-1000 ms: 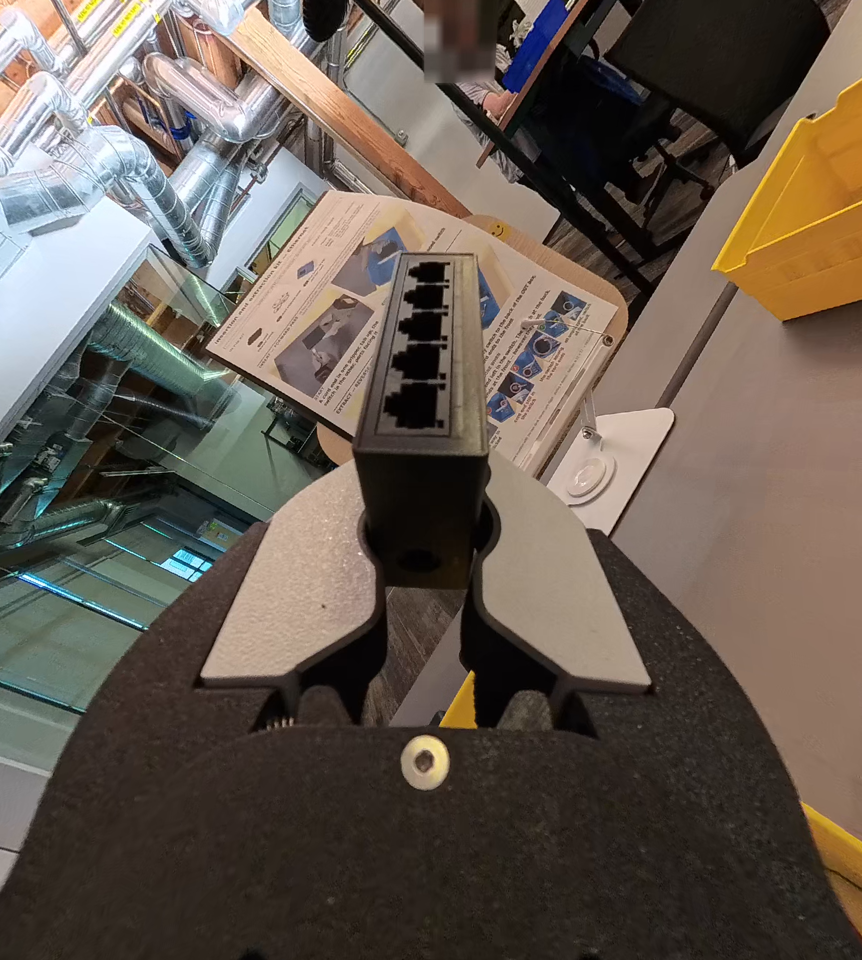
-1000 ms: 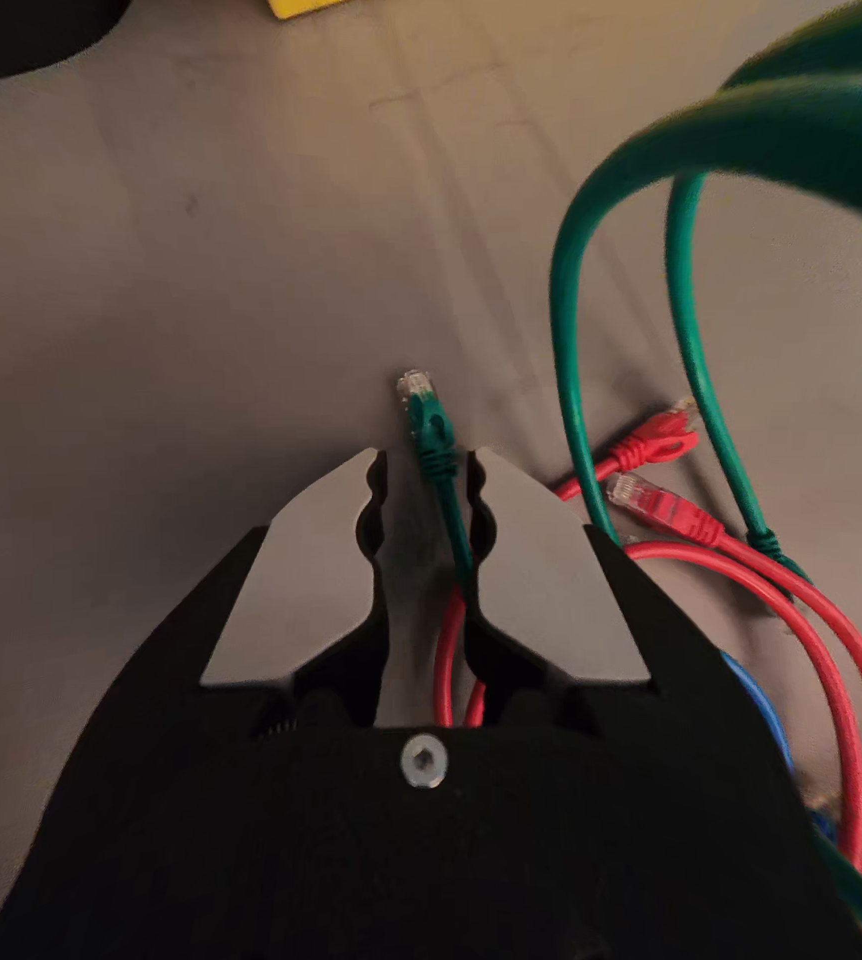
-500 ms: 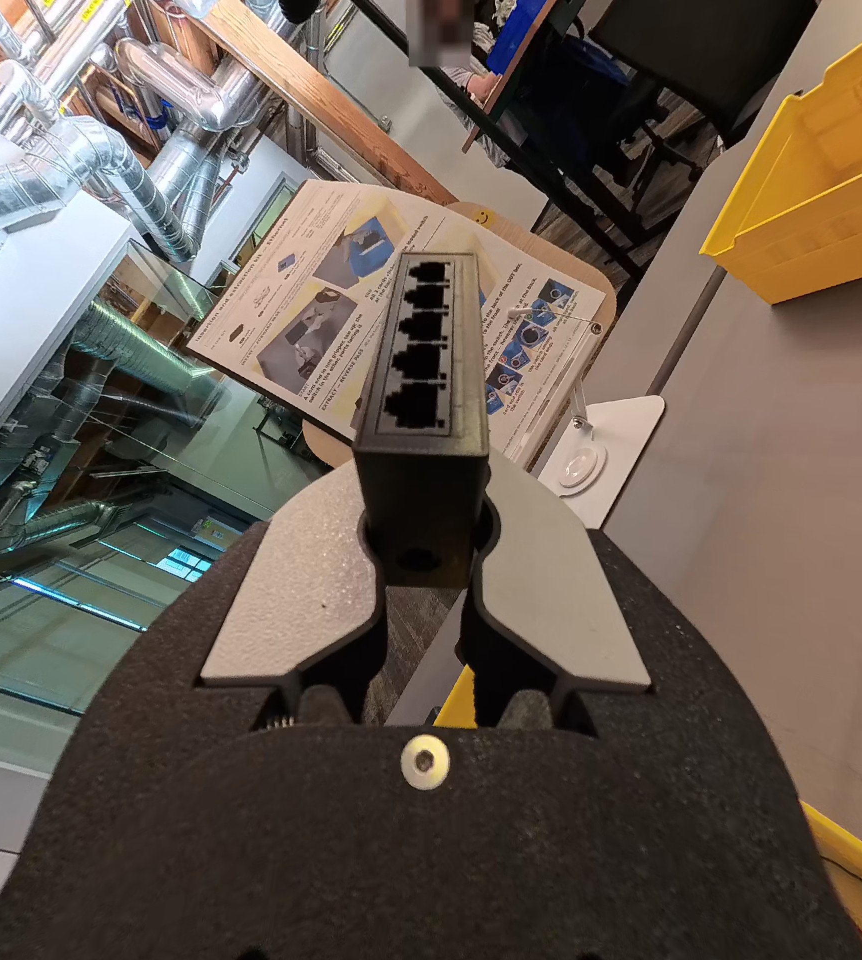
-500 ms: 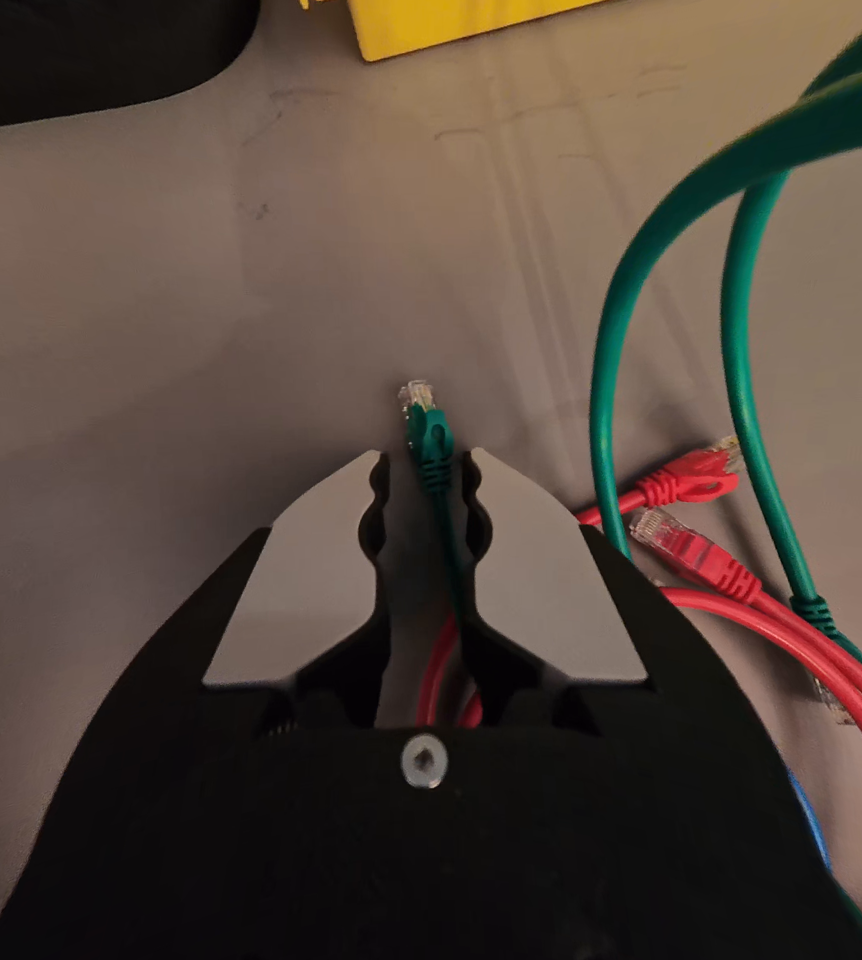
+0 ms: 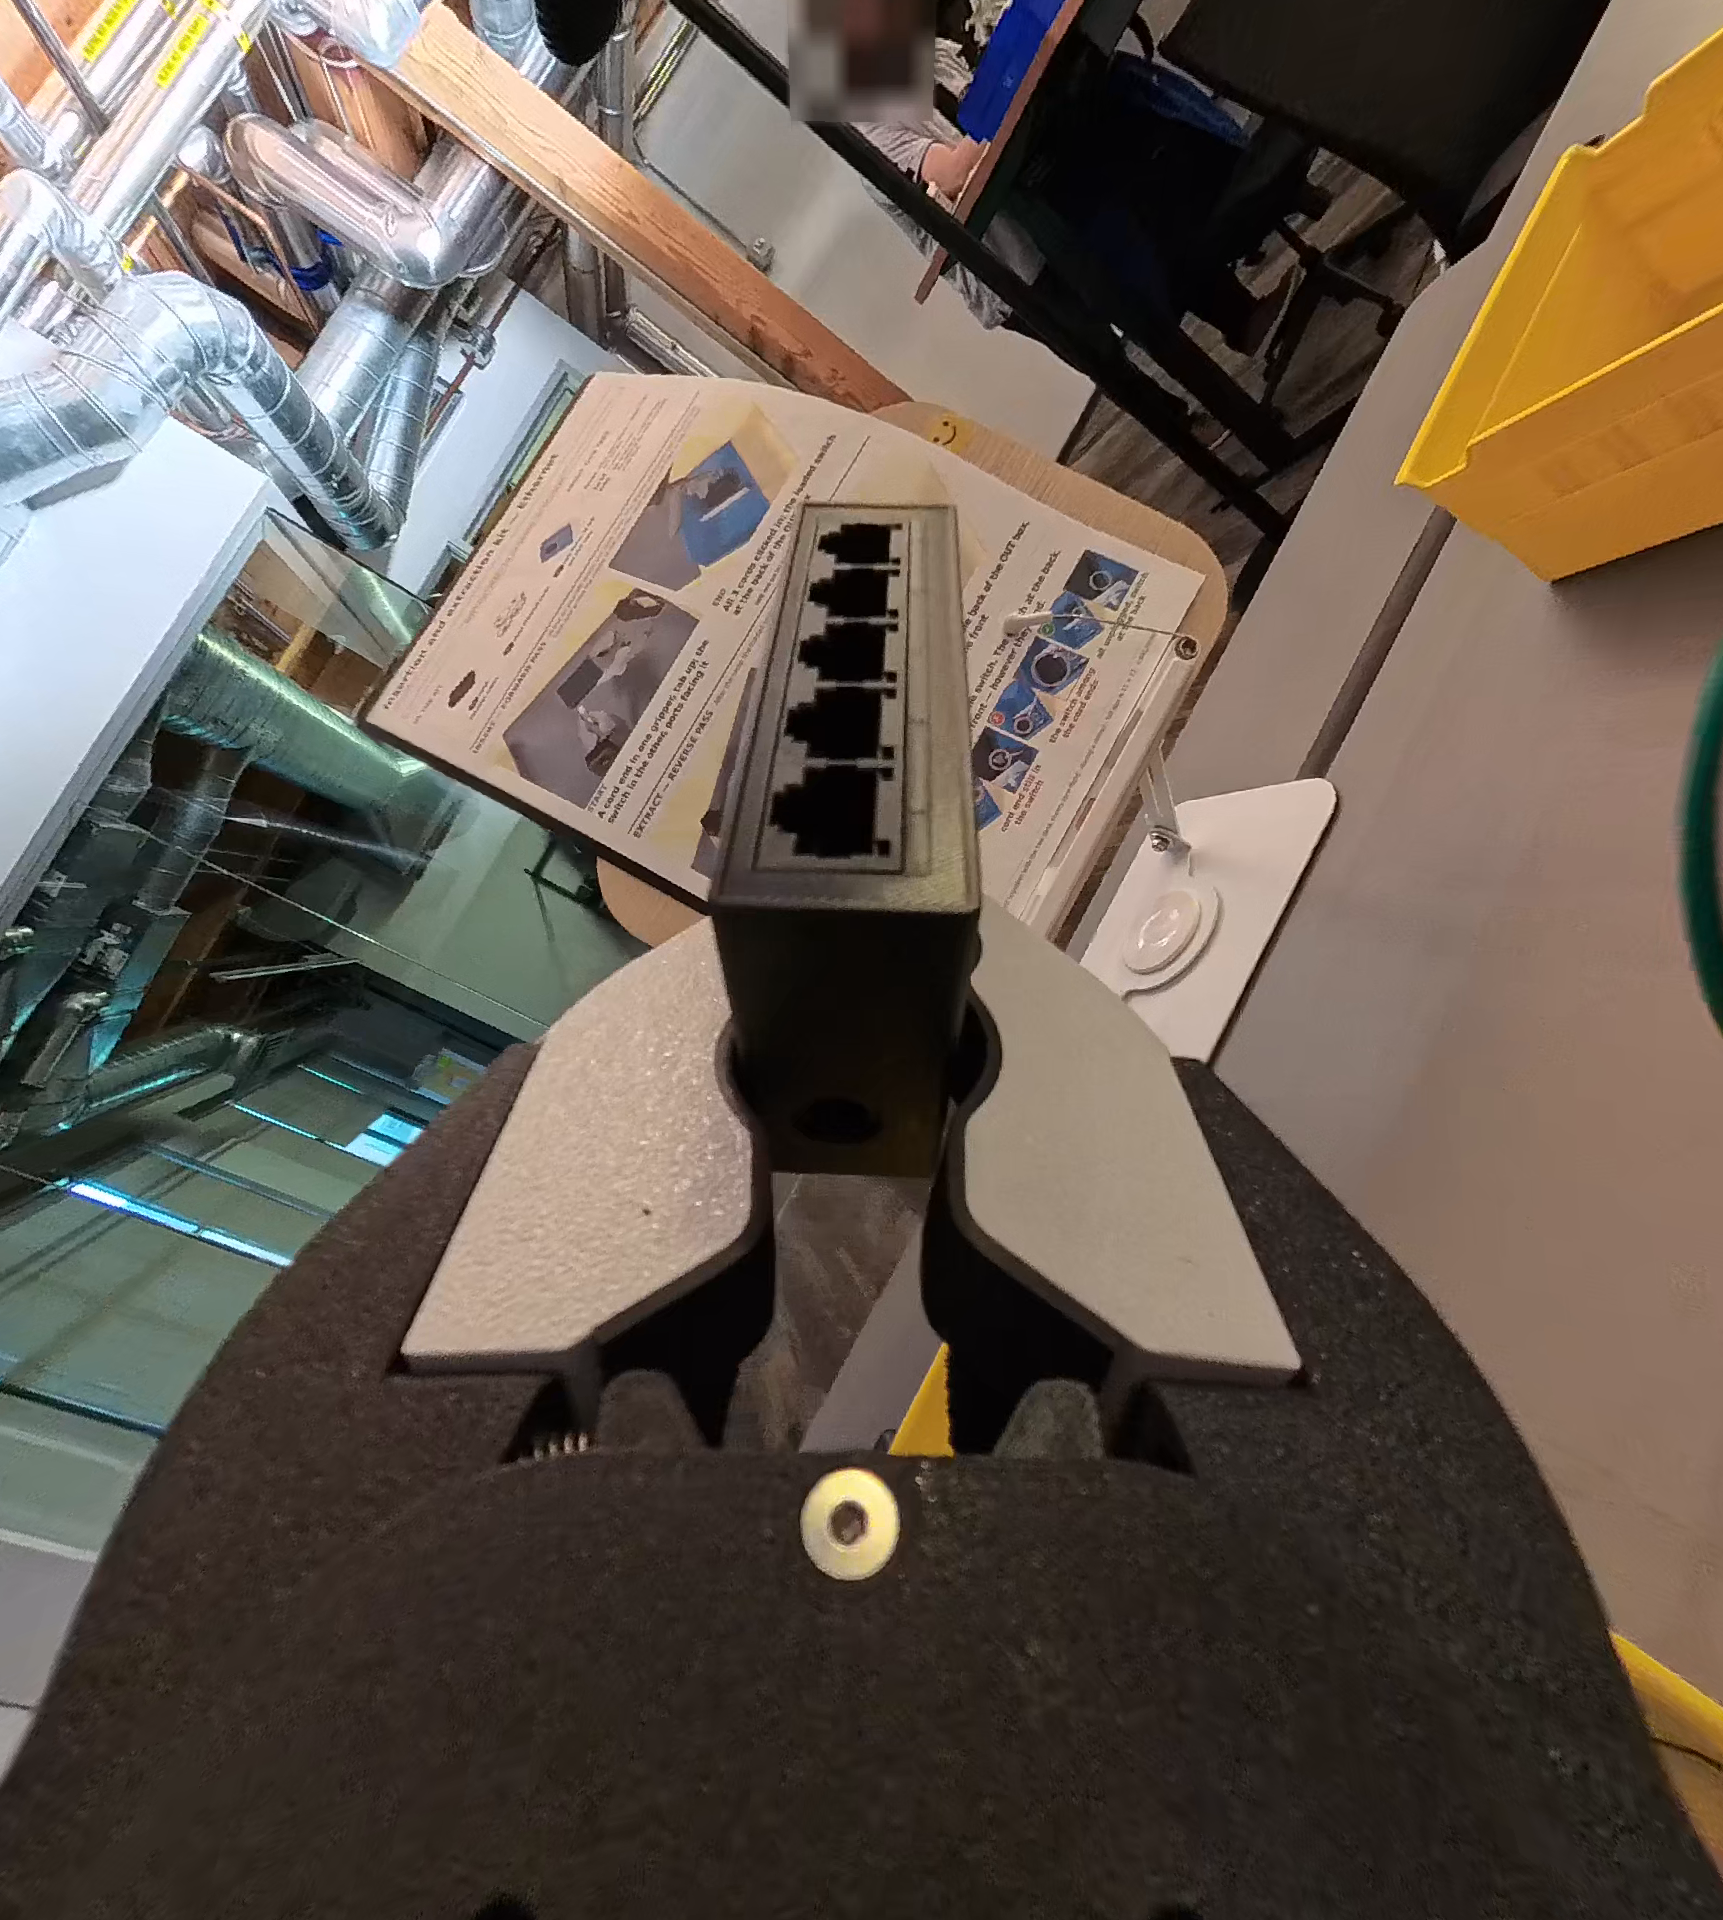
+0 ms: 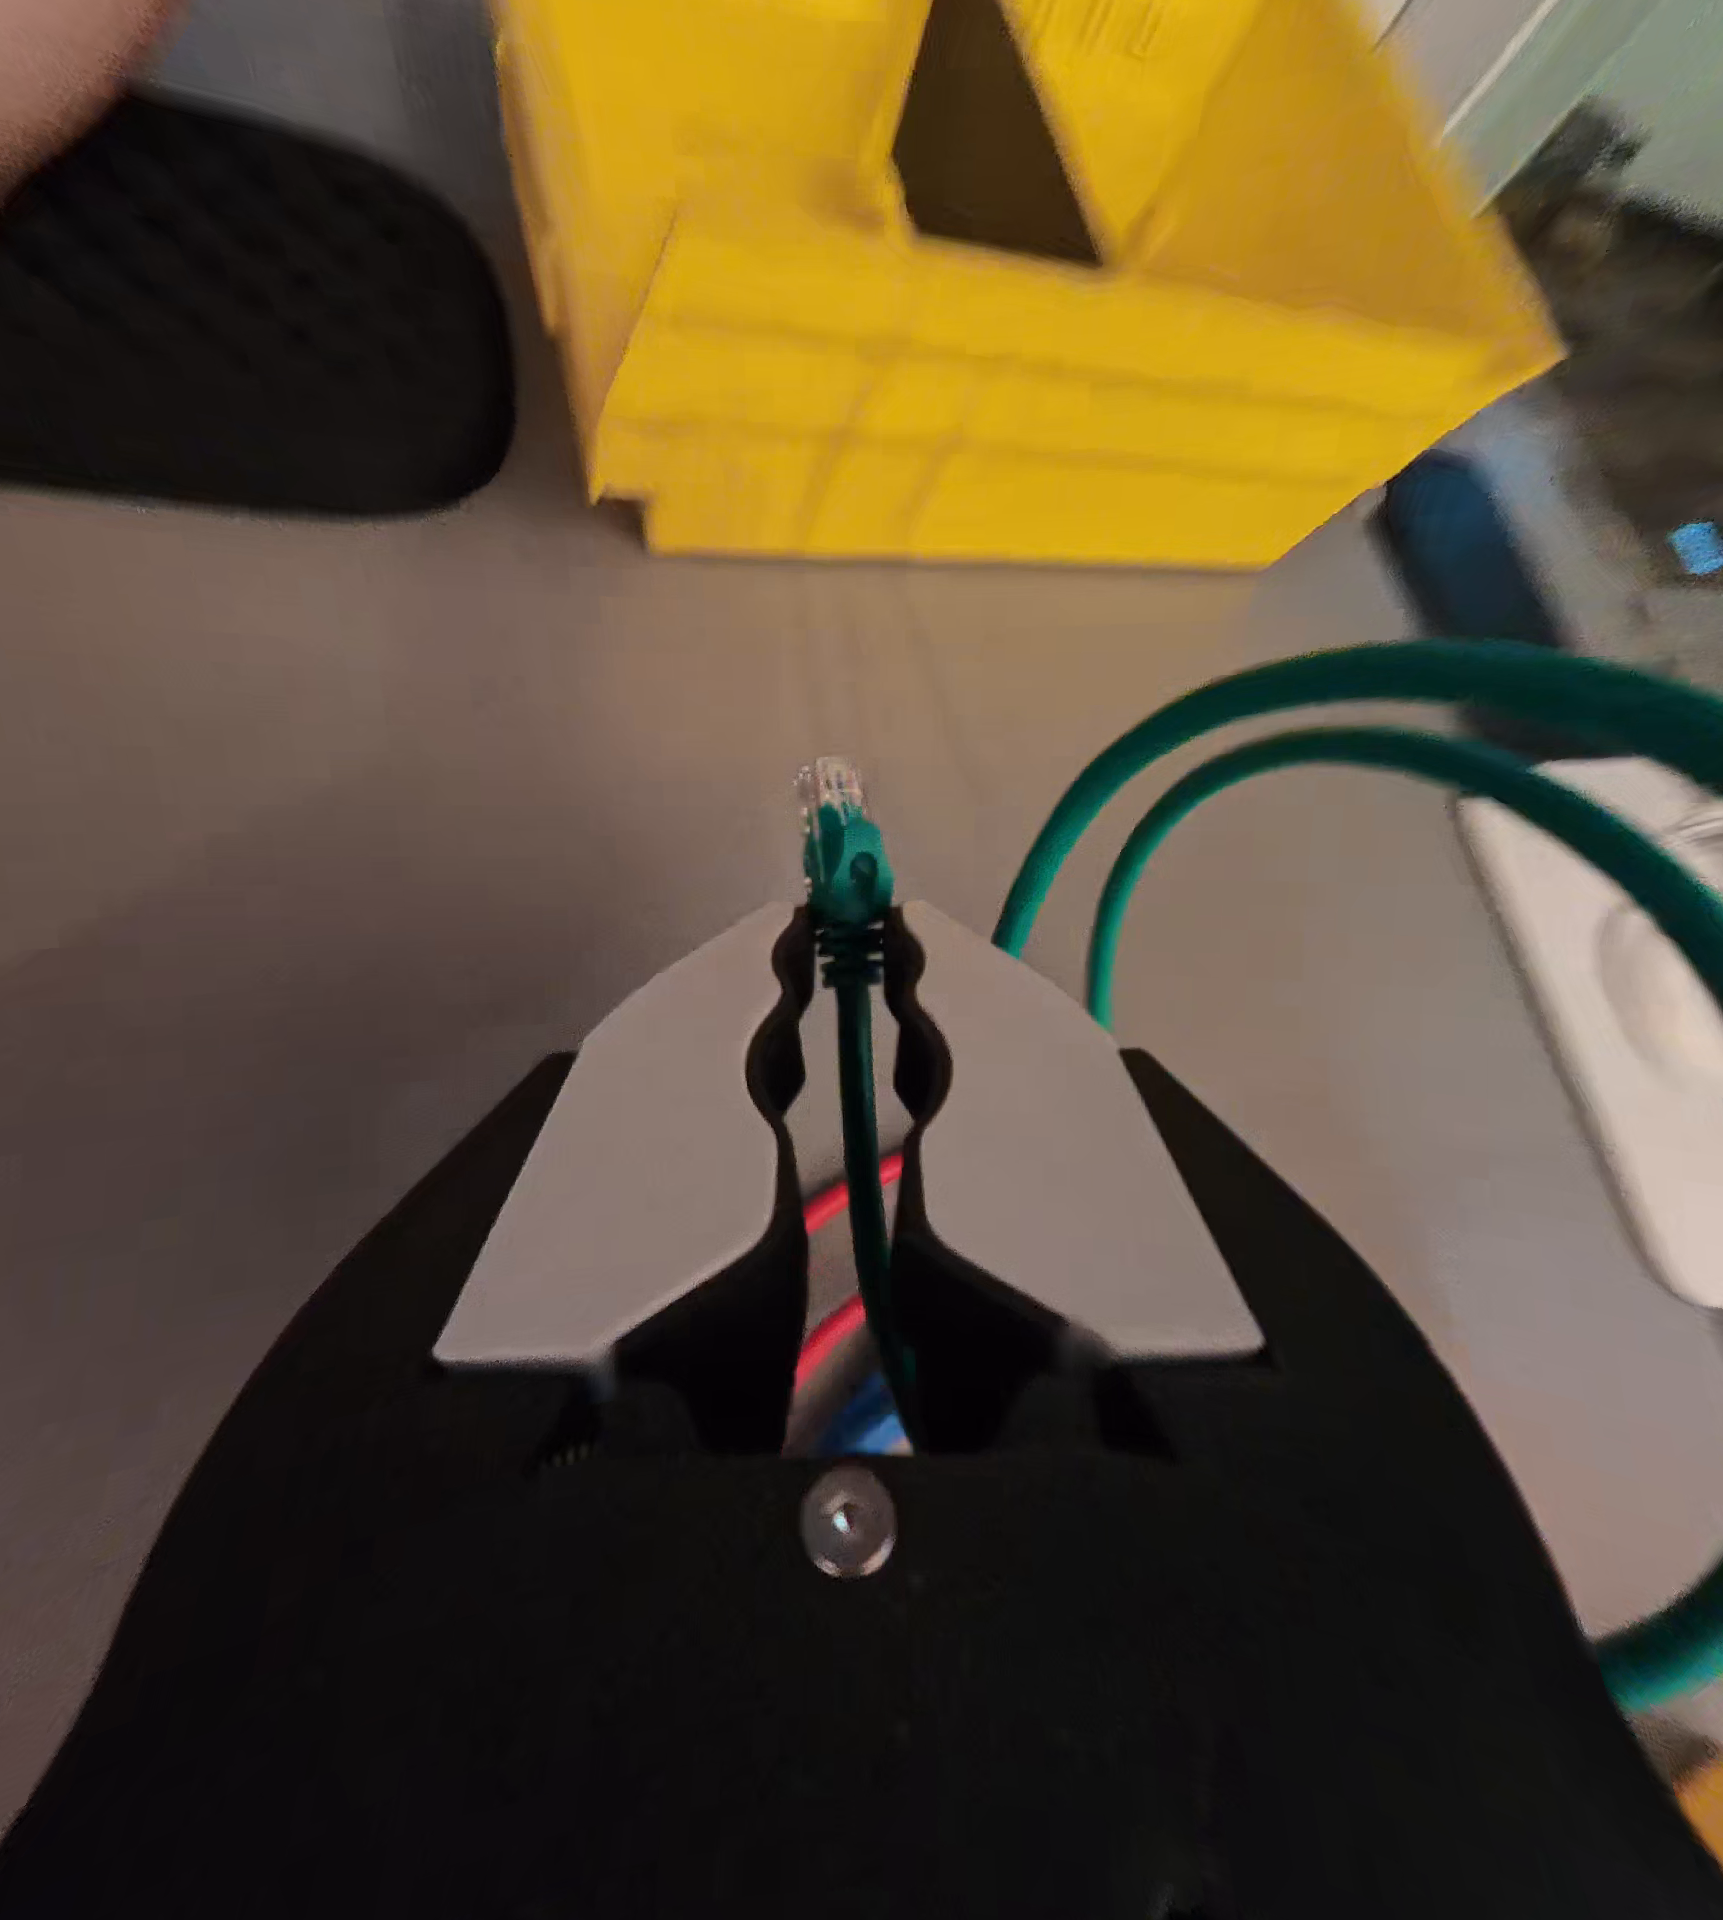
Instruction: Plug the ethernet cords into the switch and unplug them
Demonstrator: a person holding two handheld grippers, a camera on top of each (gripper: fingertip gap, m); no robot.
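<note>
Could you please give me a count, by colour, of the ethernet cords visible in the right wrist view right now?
Green cord, pinched at its plug boot by the right gripper: 1
Red cord, seen in the gap between the fingers: 1
Blue cord, a short stretch in that same gap: 1
Total: 3 cords

The switch (image 5: 852, 831) stands between my left fingers (image 5: 628, 1122), held above the table (image 5: 1522, 831). Behind the switch leans an instruction sheet (image 5: 587, 644); right of the switch sits a bin (image 5: 1667, 364). A cord's plug (image 6: 841, 842) pokes out past my right fingers (image 6: 670, 1101), its cord (image 6: 1356, 748) looping right of the switch.
</note>
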